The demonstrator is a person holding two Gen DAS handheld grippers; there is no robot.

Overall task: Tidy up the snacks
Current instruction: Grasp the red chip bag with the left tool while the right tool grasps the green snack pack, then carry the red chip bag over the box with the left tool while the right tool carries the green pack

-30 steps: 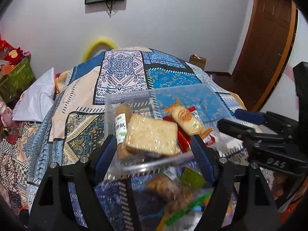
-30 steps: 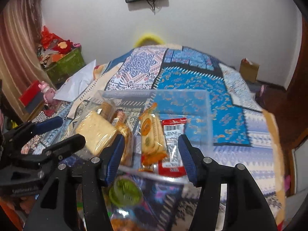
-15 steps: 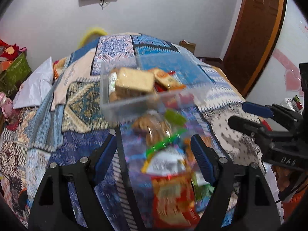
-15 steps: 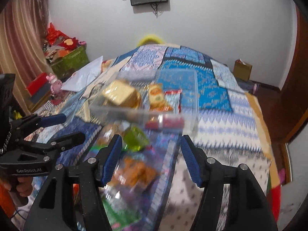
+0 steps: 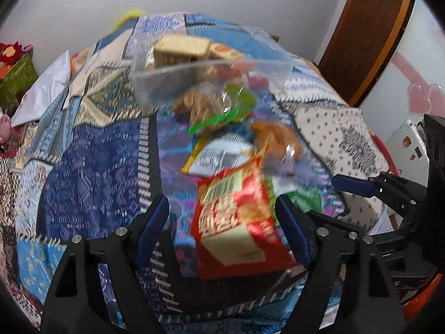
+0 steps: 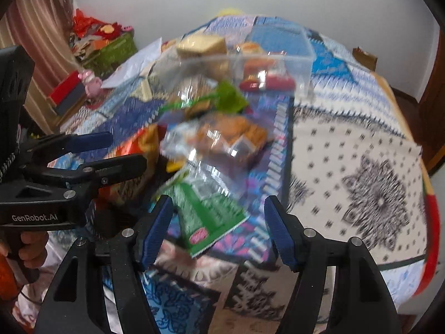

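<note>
A clear plastic box (image 5: 194, 78) (image 6: 278, 64) sits on the patterned bedspread and holds bread and several snack packs. In front of it lies a pile of loose snacks. A red snack bag (image 5: 236, 222) lies between the fingers of my left gripper (image 5: 222, 225), which is open and empty. A green snack packet (image 6: 208, 214) lies between the fingers of my right gripper (image 6: 218, 228), also open and empty. A clear bag of brown cookies (image 6: 228, 133) (image 5: 275, 139) and a green-lidded cup (image 5: 239, 100) lie nearer the box. Both views are blurred.
The bedspread (image 6: 361, 181) covers the bed. A white pillow (image 5: 47, 91) lies at the left. A green basket (image 6: 111, 50) with toys and red boxes stand on the floor at the left. A wooden door (image 5: 370, 27) is at the right.
Both grippers have pulled back from the clear box toward the near edge of the bed. The loose snack pile now lies between their fingers. Both stay open.
</note>
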